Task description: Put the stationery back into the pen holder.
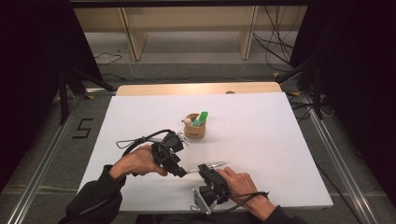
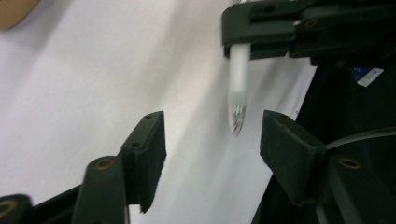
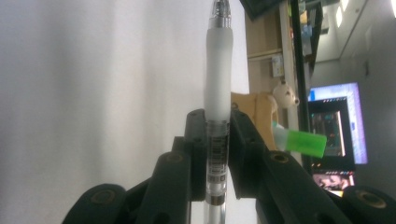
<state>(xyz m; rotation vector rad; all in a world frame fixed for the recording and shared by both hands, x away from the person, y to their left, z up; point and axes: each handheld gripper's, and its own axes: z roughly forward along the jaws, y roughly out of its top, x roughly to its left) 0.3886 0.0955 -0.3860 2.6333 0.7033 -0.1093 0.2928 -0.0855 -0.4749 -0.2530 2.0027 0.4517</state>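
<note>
A white-barrelled pen [image 3: 218,84] with a clear body and a metal tip is clamped between the jaws of my right gripper [image 3: 217,119]. In the high view the pen [image 1: 218,164] lies nearly level above the white mat, and the right gripper [image 1: 204,169] is shut on its middle. My left gripper [image 1: 182,171] sits just left of it, pointing at the pen's white end. In the left gripper view the pen's end [image 2: 238,84] hangs between and beyond the spread jaws of the left gripper [image 2: 212,149], touching neither pad.
A brown cup [image 1: 194,130] stands mid-table behind the grippers, holding a green marker [image 1: 202,117] and a small bear figure [image 1: 187,121]. The white mat [image 1: 261,126] covers the table. Cables trail from both grippers.
</note>
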